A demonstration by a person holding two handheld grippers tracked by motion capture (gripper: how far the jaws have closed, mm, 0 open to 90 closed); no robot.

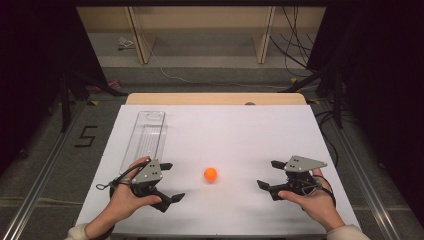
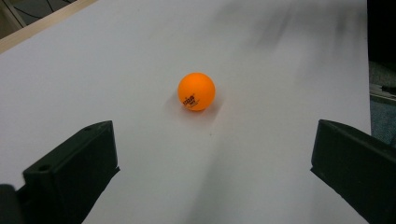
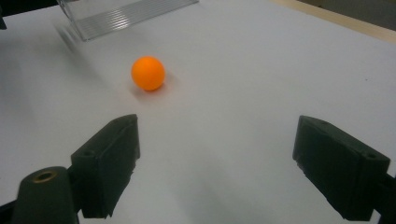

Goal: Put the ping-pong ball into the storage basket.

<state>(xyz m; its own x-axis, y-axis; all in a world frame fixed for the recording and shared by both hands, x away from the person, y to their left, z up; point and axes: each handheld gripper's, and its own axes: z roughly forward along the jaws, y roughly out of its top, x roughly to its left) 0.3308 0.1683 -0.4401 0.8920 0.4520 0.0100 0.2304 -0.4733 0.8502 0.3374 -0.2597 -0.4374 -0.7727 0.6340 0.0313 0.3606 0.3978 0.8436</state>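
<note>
1. Left tongs (image 1: 170, 181): held in the person's left hand (image 1: 125, 197) at the near edge of the white worktop (image 1: 240, 130), to the left of the orange ball (image 1: 210, 174). Jaws stand wide apart with nothing between them. They point toward the ball and stay clear of it.
2. Right tongs (image 1: 268, 175): held in the person's right hand (image 1: 315, 202), to the right of the ball, a little further from it than the left tongs. Jaws stand wide apart and empty, aimed at the ball.
3. Orange ball: rests on the bare worktop between the two tongs, touching neither. In the left gripper view it lies ahead of the open jaws, dark print on its side facing the camera (image 2: 196, 91). In the right gripper view it sits ahead and toward the left jaw (image 3: 148, 73).
4. Clear ribbed tray (image 1: 145, 137): lies lengthwise beyond and to the left of the ball, well apart from it. Its near end is just beside the left hand.
</note>
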